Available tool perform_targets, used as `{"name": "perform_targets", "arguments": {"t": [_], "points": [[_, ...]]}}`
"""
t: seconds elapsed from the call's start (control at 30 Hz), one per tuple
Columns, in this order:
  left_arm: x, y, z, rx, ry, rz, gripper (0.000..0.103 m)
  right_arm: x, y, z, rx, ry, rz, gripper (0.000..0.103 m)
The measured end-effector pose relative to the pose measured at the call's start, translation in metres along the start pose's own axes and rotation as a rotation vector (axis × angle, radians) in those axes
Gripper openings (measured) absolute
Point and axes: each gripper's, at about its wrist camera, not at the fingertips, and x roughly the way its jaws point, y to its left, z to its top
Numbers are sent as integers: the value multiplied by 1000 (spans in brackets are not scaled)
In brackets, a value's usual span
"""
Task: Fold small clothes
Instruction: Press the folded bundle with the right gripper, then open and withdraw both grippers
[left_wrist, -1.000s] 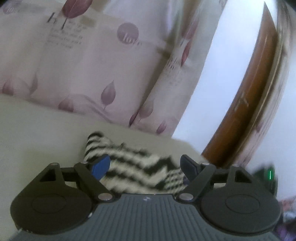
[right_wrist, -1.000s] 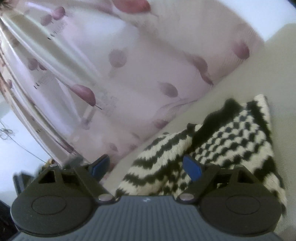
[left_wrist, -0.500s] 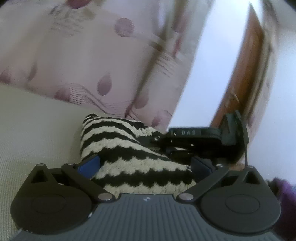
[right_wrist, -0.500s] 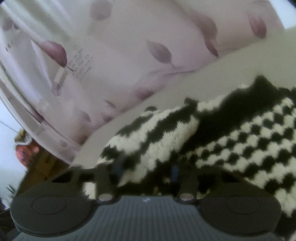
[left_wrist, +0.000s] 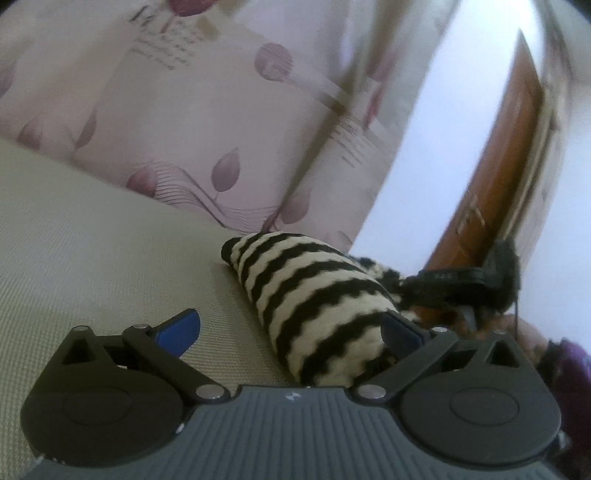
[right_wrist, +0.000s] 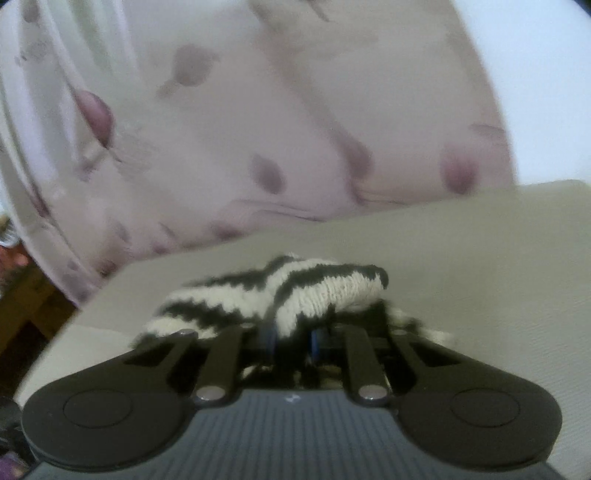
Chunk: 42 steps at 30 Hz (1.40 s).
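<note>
A pale beige woven surface (left_wrist: 92, 236) runs up to a pink curtain (left_wrist: 207, 110) printed with mauve leaves; a brown wooden door (left_wrist: 495, 177) stands at the far right of the left wrist view. On that surface lies a black-and-cream zigzag knitted garment (left_wrist: 314, 295), bunched into a roll. The left claw (left_wrist: 290, 326) is spread wide, its left blue pad (left_wrist: 181, 326) clear of the knit, its right pad against the roll's side. The right claw (right_wrist: 293, 338) is closing, its jaws nearly together and pinching a fold of the garment (right_wrist: 314, 295), which rises over its fingers.
</note>
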Motion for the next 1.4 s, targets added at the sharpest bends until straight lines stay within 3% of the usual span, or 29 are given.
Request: {"name": "perform_targets", "arguments": {"t": [0.1,0.23,0.37,0.47,0.53,0.63,0.7,0.87,0.9,1.0,1.03,1.2,1.27,1.4], "points": [[4,-8,0,51,20,2,103,11,-7,-14,-80,56,-91,16],[12,-23,11,84,10,-9,99,10,-10,-19,-84,29,-82,16],[26,-50,32,202,-46,-38,77,5,-11,-18,-83,16,-62,18],[45,-73,39,310,-53,-54,59,-4,-22,-22,4,-16,-28,20],[58,-81,36,362,-45,-64,54,-17,-27,-26,53,-54,-24,21],[72,-83,26,399,-31,-75,54,-47,-17,-39,34,-134,-36,21],[82,-79,20,370,7,-87,54,-67,-6,-49,4,-170,-11,21],[89,-72,-2,327,87,-97,54,-82,9,-75,-34,-134,56,21],[90,-70,-5,312,98,-101,55,-79,12,-82,-65,-111,47,21],[90,-67,-11,306,113,-108,55,-66,18,-105,-185,-33,-116,19],[90,-68,-11,314,115,-110,55,-70,13,-109,-153,-53,-98,18],[91,-73,-15,342,110,-102,69,-75,18,-94,-140,-14,-100,18],[90,-77,-17,368,110,-107,79,-86,23,-79,-132,-75,-92,19],[89,-83,-20,403,113,-112,85,-83,45,-32,-171,-146,47,19]]}}
